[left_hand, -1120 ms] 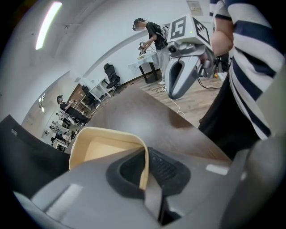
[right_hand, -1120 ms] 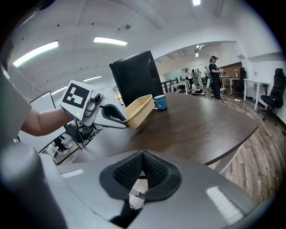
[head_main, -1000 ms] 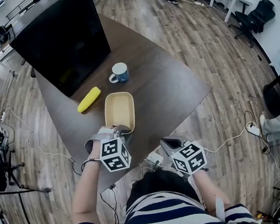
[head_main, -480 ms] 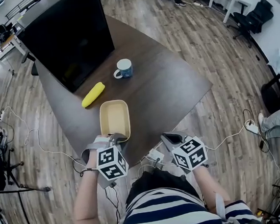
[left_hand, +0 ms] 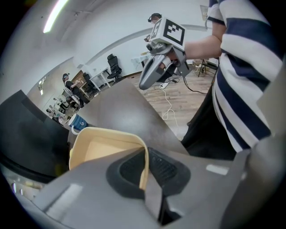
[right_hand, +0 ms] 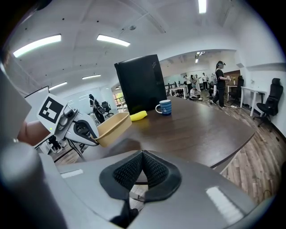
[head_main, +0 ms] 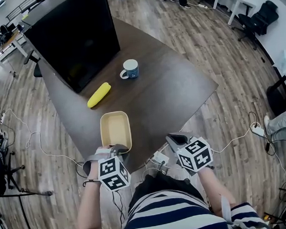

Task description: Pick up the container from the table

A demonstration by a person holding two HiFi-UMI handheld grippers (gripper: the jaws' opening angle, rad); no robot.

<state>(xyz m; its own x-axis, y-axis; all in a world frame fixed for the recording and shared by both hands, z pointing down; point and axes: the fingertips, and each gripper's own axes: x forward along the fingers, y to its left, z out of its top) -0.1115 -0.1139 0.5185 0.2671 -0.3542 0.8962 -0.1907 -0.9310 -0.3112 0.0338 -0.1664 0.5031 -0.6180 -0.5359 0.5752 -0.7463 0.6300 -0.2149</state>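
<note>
The container [head_main: 115,130] is a shallow beige rectangular tray, empty inside. My left gripper [head_main: 117,149] is shut on its near rim and holds it above the near edge of the dark table [head_main: 175,85]. In the left gripper view the container's thin wall [left_hand: 144,166] is pinched between the pads. The right gripper view shows the container [right_hand: 111,126] tilted in the air, clear of the tabletop, with the left gripper [right_hand: 78,130] on it. My right gripper [head_main: 174,140] is off the table's front edge, jaws shut with nothing between them [right_hand: 142,168].
A blue and white mug [head_main: 130,69] and a yellow corn-shaped object [head_main: 99,94] lie farther back on the table. A large black screen [head_main: 72,32] stands at the table's left side. Cables and a power strip [head_main: 158,161] lie on the wooden floor by my feet.
The left gripper has drawn the container back toward me, off its spot near the yellow object to the table's near edge. The right gripper has barely moved.
</note>
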